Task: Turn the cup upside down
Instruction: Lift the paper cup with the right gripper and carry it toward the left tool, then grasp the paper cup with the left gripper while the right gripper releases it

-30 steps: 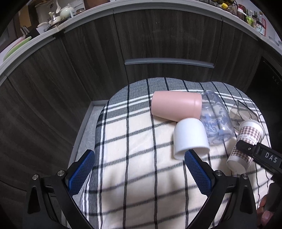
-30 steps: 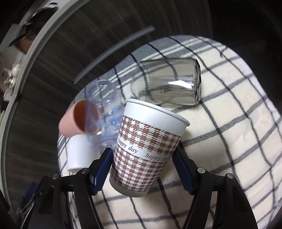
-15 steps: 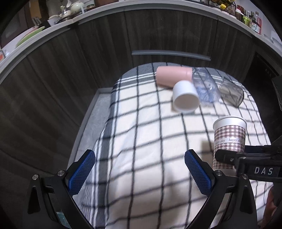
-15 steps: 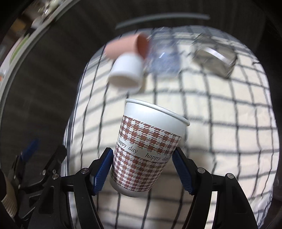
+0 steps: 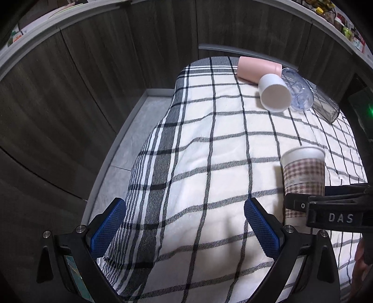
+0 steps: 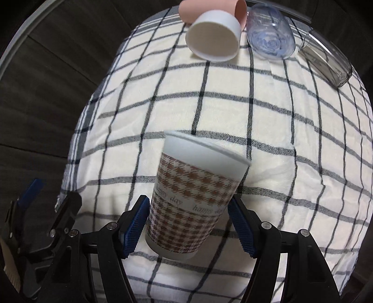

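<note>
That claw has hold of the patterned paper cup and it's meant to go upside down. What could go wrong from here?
Three things, probably. The right claw grips the paper cup low on its thin wall, so a hard squeeze could crush it. The tablecloth is wrinkled, so the cup, set rim-down, might tip. The left claw hangs open close beside it and could bump it during the turn.

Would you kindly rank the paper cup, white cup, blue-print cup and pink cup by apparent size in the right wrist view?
1. Paper cup, though it is nearest the camera.
2. White cup.
3. Blue-print cup.
4. Pink cup, partly hidden and cut off, so its rank is unsure.
</note>
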`<action>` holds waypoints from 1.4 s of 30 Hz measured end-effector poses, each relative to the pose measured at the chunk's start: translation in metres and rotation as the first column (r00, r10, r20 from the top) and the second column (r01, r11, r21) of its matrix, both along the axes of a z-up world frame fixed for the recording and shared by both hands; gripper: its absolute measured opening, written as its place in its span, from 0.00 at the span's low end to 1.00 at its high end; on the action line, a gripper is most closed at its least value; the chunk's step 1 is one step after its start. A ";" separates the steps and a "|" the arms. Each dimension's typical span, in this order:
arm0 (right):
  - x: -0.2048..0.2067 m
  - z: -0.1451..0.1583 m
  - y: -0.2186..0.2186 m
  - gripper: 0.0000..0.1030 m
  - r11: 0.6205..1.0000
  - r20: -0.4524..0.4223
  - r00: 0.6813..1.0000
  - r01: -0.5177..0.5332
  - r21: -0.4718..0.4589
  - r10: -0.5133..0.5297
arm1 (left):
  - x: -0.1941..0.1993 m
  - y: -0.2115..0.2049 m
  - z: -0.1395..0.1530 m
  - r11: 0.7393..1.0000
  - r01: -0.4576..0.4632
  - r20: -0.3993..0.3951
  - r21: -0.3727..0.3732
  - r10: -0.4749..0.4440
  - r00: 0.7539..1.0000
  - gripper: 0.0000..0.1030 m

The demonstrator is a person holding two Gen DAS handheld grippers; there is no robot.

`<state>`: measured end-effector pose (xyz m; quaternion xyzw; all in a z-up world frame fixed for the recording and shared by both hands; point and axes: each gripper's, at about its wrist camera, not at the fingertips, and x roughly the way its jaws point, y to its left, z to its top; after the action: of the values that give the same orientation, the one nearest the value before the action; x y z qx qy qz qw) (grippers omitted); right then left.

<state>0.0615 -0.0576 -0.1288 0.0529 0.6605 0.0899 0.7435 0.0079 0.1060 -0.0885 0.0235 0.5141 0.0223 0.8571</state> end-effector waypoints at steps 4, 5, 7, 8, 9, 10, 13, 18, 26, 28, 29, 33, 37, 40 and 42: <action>-0.001 -0.008 -0.002 0.67 1.000 -0.008 1.000 0.007 -0.004 -0.007 | 0.001 -0.002 -0.001 1.000 0.005 0.004 -0.004 -0.005 1.000 1.00; -0.002 -0.007 -0.003 0.68 1.000 -0.004 1.000 0.012 0.002 -0.012 | 0.001 -0.002 0.000 1.000 0.006 0.007 -0.006 -0.006 1.000 1.00; -0.004 -0.002 -0.006 0.77 1.000 0.017 1.000 0.017 -0.001 -0.017 | 0.001 -0.004 0.002 1.000 0.007 0.015 -0.007 -0.007 1.000 1.00; -0.005 0.003 -0.008 0.81 1.000 0.033 0.999 0.021 -0.009 -0.021 | 0.000 -0.005 0.004 1.000 0.009 0.020 -0.009 -0.009 1.000 1.00; -0.008 0.008 -0.010 0.81 1.000 0.053 0.998 0.024 -0.009 -0.024 | -0.002 -0.007 0.005 1.000 0.014 0.026 -0.017 -0.013 1.000 1.00; -0.010 0.014 -0.013 0.81 1.000 0.070 0.997 0.026 -0.006 -0.026 | -0.003 -0.008 0.006 1.000 0.018 0.032 -0.022 -0.017 0.999 1.00; -0.022 0.035 -0.023 0.81 0.999 0.146 0.988 0.040 0.004 -0.040 | -0.007 -0.016 0.009 0.999 0.033 0.064 -0.040 -0.030 0.998 1.00; -0.040 0.059 -0.045 0.81 0.996 0.261 0.961 0.094 0.006 -0.092 | -0.016 -0.039 0.009 0.994 0.082 0.132 -0.077 -0.071 0.989 1.00; -0.068 0.061 -0.094 0.81 0.977 0.366 0.911 0.210 -0.022 -0.188 | -0.026 -0.086 0.003 0.973 0.203 0.242 -0.108 -0.173 0.955 1.00; -0.074 0.057 -0.104 0.81 0.973 0.369 0.907 0.231 -0.028 -0.204 | -0.028 -0.096 -0.001 0.969 0.216 0.257 -0.122 -0.179 0.950 1.00; -0.076 0.054 -0.110 0.81 0.969 0.370 0.904 0.243 -0.031 -0.215 | -0.028 -0.101 -0.004 0.967 0.218 0.264 -0.129 -0.178 0.948 1.00; -0.085 0.040 -0.131 0.81 0.955 0.357 0.896 0.294 -0.032 -0.264 | -0.031 -0.111 -0.014 0.970 0.194 0.282 -0.145 -0.148 0.948 1.00; -0.090 0.029 -0.150 0.81 0.938 0.341 0.884 0.345 -0.019 -0.318 | -0.029 -0.122 -0.024 0.977 0.181 0.292 -0.109 -0.143 0.946 1.00; -0.092 0.023 -0.159 0.81 0.930 0.335 0.878 0.368 -0.013 -0.343 | -0.028 -0.128 -0.032 0.979 0.186 0.285 -0.085 -0.155 0.946 1.00; -0.094 0.021 -0.160 0.81 0.928 0.333 0.876 0.373 -0.011 -0.348 | -0.026 -0.131 -0.037 0.979 0.187 0.272 -0.080 -0.159 0.949 0.97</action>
<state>-0.0322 -0.2177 -0.1073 0.1316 0.5101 -0.0676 0.8473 -0.0185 -0.0246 -0.1255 0.0202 0.3915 -0.0770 0.9167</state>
